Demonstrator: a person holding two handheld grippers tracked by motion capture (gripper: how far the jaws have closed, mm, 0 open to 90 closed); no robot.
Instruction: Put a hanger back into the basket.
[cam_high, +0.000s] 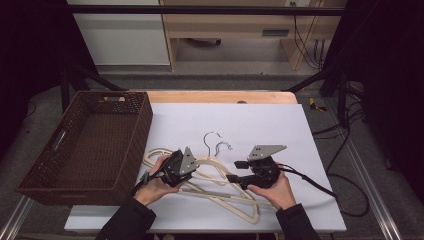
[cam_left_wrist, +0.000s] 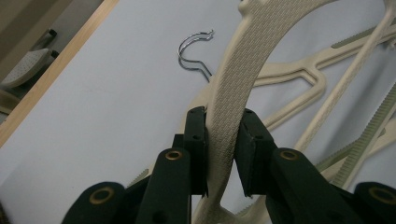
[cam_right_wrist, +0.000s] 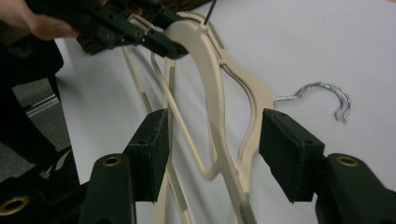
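Cream plastic hangers with metal hooks lie overlapped on the white board. My left gripper is at their left end and is shut on the textured shoulder of one hanger, pinched between both pads. My right gripper sits to the right, open. In the right gripper view its jaws straddle the hanger arms without touching them, and the left gripper grips the hanger at the top left. A hook points right.
A dark brown woven basket stands to the left of the board, with nothing in it that I can see. The wooden table edge runs behind the board. Cables trail off to the right.
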